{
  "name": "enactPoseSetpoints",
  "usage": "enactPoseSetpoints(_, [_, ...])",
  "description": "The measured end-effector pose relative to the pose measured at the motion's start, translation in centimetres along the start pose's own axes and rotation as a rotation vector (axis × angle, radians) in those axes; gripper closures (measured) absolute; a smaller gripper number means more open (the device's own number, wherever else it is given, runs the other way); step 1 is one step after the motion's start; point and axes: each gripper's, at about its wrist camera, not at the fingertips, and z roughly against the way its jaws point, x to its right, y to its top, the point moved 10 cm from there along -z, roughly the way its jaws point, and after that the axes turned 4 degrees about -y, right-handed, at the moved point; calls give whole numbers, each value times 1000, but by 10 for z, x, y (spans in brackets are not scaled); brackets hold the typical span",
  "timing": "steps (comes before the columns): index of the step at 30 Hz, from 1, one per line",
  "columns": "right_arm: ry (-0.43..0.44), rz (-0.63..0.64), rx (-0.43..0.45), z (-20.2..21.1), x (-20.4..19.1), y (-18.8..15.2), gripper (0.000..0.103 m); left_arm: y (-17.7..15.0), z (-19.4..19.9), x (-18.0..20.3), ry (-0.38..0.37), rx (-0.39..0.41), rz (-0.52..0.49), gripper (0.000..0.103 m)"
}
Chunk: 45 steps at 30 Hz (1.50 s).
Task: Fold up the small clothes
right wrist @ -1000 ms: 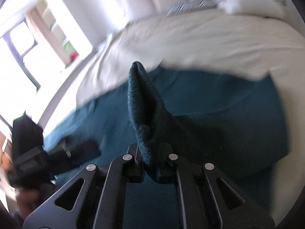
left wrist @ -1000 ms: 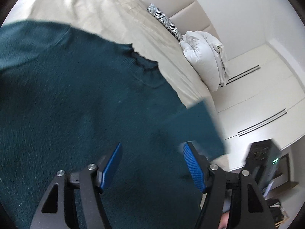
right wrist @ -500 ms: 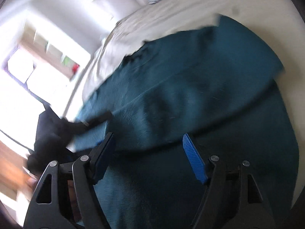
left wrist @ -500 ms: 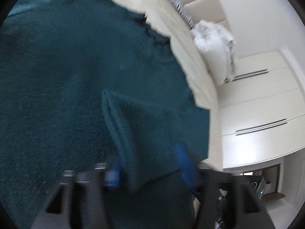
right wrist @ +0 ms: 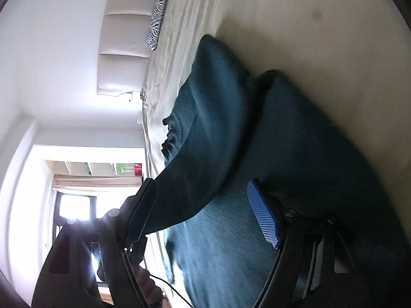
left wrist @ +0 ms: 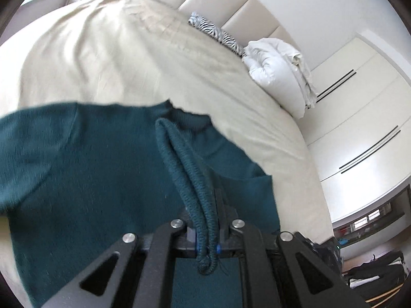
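Note:
A dark teal knit sweater (left wrist: 90, 169) lies spread on a beige bed (left wrist: 123, 51). My left gripper (left wrist: 207, 241) is at the sweater's near part. Its jaws are closing the last bit onto a rolled fold of the knit (left wrist: 185, 169), and the pads press on it. The fold rises from the jaws toward the neckline (left wrist: 187, 118). In the right wrist view the sweater (right wrist: 295, 141) is doubled over in soft folds. My right gripper (right wrist: 203, 213) hangs rolled to one side above it, open. Cloth lies below the blue pad (right wrist: 262, 215), and nothing is gripped.
A zebra-print pillow (left wrist: 218, 34) and a bundled white duvet (left wrist: 280, 66) sit by the padded headboard (left wrist: 231, 2). White wardrobe doors (left wrist: 359, 118) stand past the bed's right edge. Dark clutter (left wrist: 372, 274) lies on the floor. A bright window (right wrist: 74, 205) shows beyond the bed.
My left gripper went from open above the sweater to shut on a fold, which it lifted. My right gripper let go of the cloth it held, opened wide and rolled sideways.

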Motion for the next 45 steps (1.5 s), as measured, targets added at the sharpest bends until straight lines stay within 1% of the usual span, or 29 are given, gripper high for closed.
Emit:
enactPoseSetpoints(3, [4,-2,5,-12,-11,10,30,3,0,-1,-5,5,-17,94])
enactPoseSetpoints(6, [22,-58,16,-27,-18,28,30,1,-3,-9,-3,4,-28,94])
enactPoseSetpoints(8, [18,-79,49,-34,-18,44,30,3,-7,-15,5,9,-33,94])
enactPoseSetpoints(10, [31,-79,109,-26,-19,62,31,4,-11,-23,12,12,-20,94])
enactPoseSetpoints(11, [24,-77,129,-22,-17,68,31,5,-13,-27,6,13,-5,94])
enactPoseSetpoints(12, [25,-94,131,-15,-14,72,31,5,-13,-30,4,14,0,94])
enactPoseSetpoints(14, [28,-105,104,-6,-13,68,31,5,-14,-34,-1,14,4,94])
enactPoseSetpoints(16, [-20,-101,69,-1,-10,54,29,5,-14,-32,-15,19,8,94])
enactPoseSetpoints(19, [-85,-101,-27,-16,-4,26,29,7,-11,-24,-48,35,9,94])
enactPoseSetpoints(20, [-98,-97,-32,-21,-3,23,29,8,-10,-20,-57,38,4,94])
enactPoseSetpoints(21, [-100,-87,-25,-19,-1,21,29,8,-8,-17,-59,40,-4,94])
enactPoseSetpoints(23, [-64,-98,3,-23,-5,27,30,11,-6,-14,-63,45,-14,94])
enactPoseSetpoints(26, [-11,-104,76,-18,-9,52,30,17,-3,-19,-64,61,-3,94])
enactPoseSetpoints(29, [34,-69,168,-9,-18,80,30,19,-7,-29,-58,63,11,94])
enactPoseSetpoints(30, [52,-68,187,-3,-15,87,32,19,-10,-33,-58,60,19,94])
enactPoseSetpoints(32, [88,-100,192,1,-6,90,35,16,-19,-44,-41,53,30,94])
enactPoseSetpoints(34, [101,-95,203,-3,-2,88,44,10,-27,-54,-20,41,36,94])
enactPoseSetpoints(35, [112,-87,211,-2,1,87,46,4,-33,-62,-5,32,39,94])
enactPoseSetpoints(37, [126,-88,219,-2,4,87,54,-6,-40,-75,13,11,49,94])
enactPoseSetpoints(39, [126,-80,205,-9,3,85,55,-18,-45,-89,26,-12,67,92])
enactPoseSetpoints(40, [117,-75,196,-5,5,84,55,-22,-44,-93,24,-15,74,90])
enactPoseSetpoints(41, [88,-65,179,-4,4,80,54,-24,-41,-95,14,-10,82,90])
enactPoseSetpoints(43, [44,-42,170,7,7,73,52,-25,-33,-97,21,4,76,89])
enactPoseSetpoints(45, [13,-47,164,22,10,65,51,-22,-26,-102,29,11,95,87])
